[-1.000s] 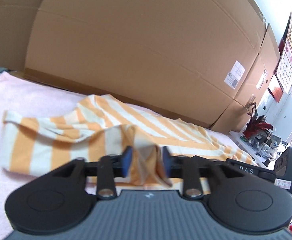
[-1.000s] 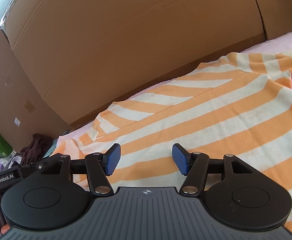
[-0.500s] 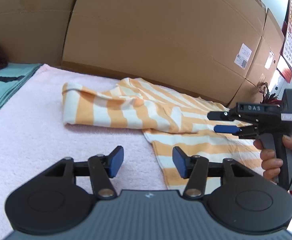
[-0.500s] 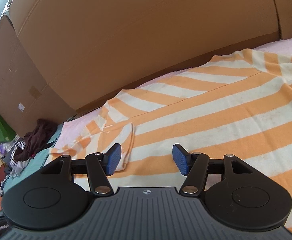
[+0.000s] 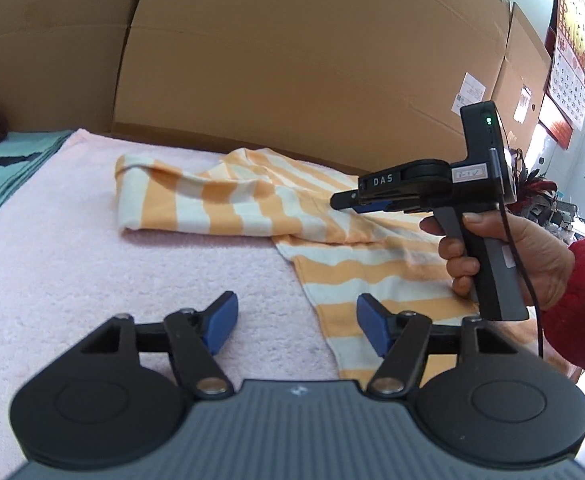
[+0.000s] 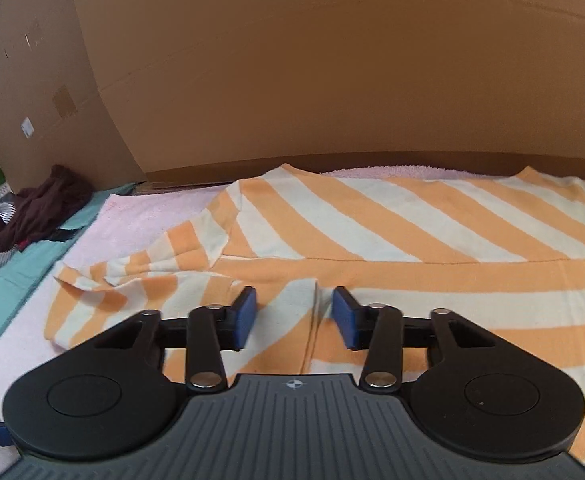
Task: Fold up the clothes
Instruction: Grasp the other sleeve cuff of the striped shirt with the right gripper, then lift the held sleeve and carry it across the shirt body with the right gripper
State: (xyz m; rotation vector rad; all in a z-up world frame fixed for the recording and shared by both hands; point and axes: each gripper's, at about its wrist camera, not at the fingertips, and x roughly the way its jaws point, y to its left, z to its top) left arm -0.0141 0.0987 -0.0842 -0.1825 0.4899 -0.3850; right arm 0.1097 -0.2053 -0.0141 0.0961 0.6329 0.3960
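On the left, our left tool (image 5: 297, 322) hangs over the pink towel (image 5: 92, 272) covering the bench, its jaws spread with nothing between them; they have just been opening, likely after letting go of the folded-in sleeve. The striped shirt (image 6: 392, 240) lies flat on the towel, that sleeve doubled across toward its body. Further right, our right tool (image 6: 294, 314) sits low over the shirt's side edge, its jaws just closing yet with a gap showing, the pads not pressing cloth. We judge it is lining up to take that edge for the next fold.
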